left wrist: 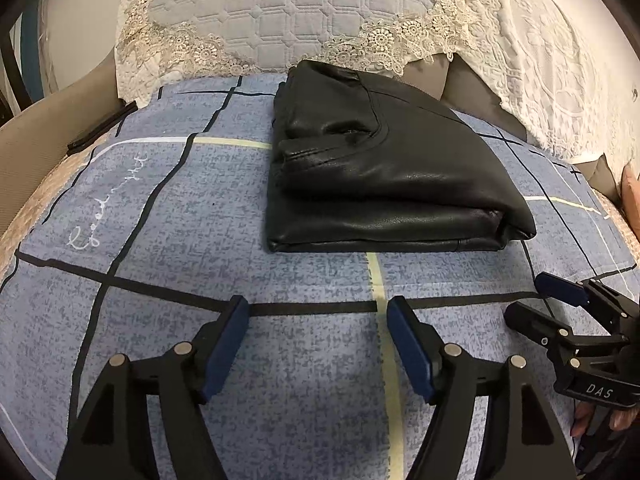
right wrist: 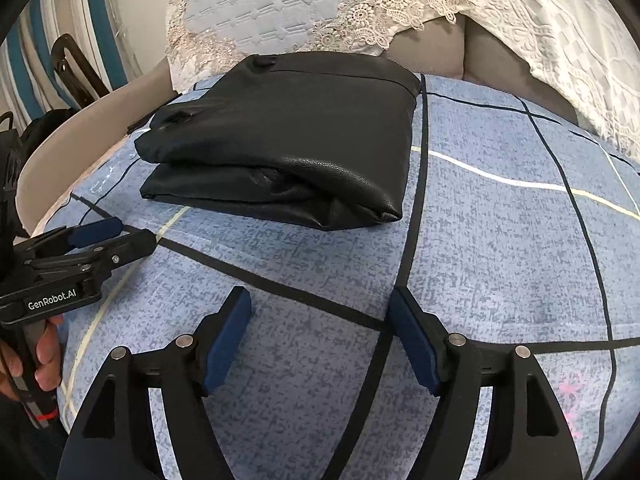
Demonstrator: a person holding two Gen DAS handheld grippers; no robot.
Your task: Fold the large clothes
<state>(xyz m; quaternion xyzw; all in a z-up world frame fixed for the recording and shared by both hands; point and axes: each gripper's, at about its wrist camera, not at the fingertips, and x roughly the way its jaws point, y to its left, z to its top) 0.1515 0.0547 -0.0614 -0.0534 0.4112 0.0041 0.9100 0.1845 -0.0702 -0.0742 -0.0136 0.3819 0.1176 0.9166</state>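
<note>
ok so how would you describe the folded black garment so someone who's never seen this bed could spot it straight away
Start at the blue checked bedcover with dark grid lines, spread below the lace-edged quilted pillows. Toward its pillow end lies the black leather garment, folded into a thick rectangular stack. It is the only glossy, black thing on the cover; both open grippers sit short of it, on bare fabric.

Folded black leather garment [left wrist: 384, 184]: grained, semi-glossy. Blue checked woven bed sheet [left wrist: 168, 216]: matt cloth. Cream lace cover [left wrist: 540, 60]: openwork textile.
</note>
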